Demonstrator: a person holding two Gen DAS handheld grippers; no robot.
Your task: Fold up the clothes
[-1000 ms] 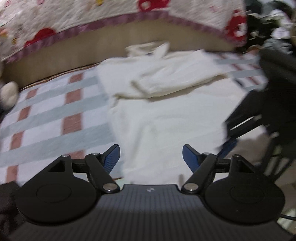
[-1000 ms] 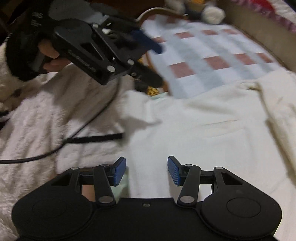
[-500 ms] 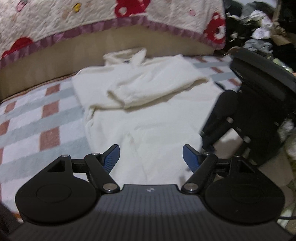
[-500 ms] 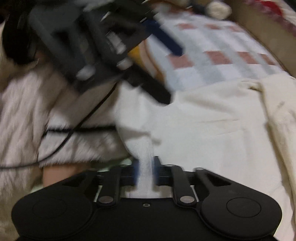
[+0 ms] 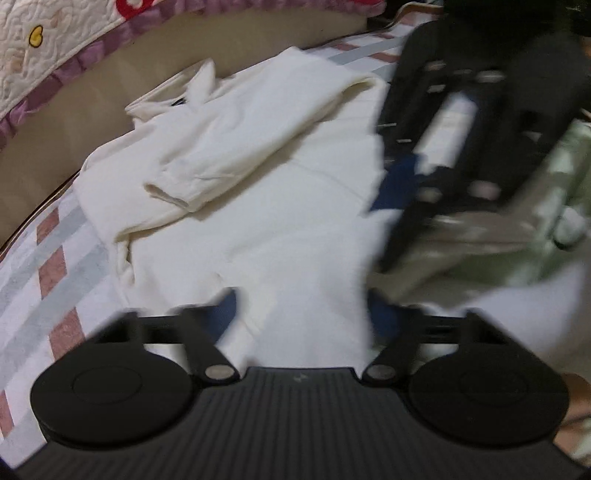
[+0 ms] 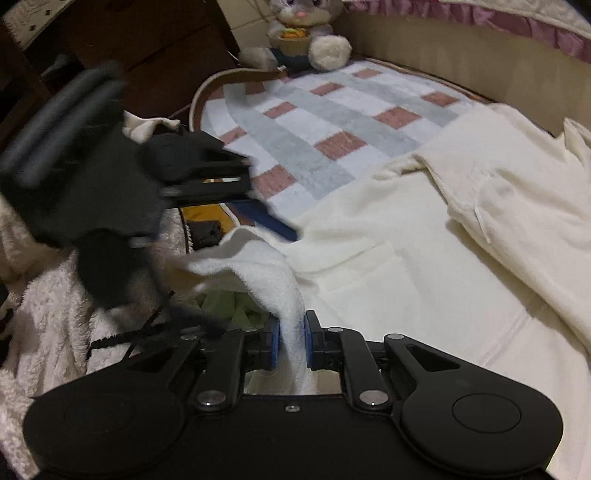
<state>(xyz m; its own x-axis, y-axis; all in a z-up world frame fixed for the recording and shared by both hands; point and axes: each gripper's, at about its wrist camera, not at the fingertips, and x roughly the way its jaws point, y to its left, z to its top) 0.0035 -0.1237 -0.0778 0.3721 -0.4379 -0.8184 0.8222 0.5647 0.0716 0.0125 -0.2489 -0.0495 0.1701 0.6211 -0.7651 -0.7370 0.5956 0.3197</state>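
Now a cream garment (image 5: 258, 206) is being spread over a checked blanket (image 6: 332, 122), one sleeve (image 5: 236, 147) folded across its body. Its near hem is being pinched by the right gripper (image 6: 291, 341), whose blue pads are nearly together with a ridge of cloth pressed between them. The left gripper (image 5: 299, 314) is being closed over the same hem; in its blurred view the jaws are standing wide apart, cloth between them, not pressed. A plush rabbit (image 6: 303, 33) is being left at the blanket's far edge.

Cream garment (image 5: 295, 229) — grey, white and rust-red checked blanket (image 6: 332, 122) — blue-padded black tool (image 6: 291, 341)
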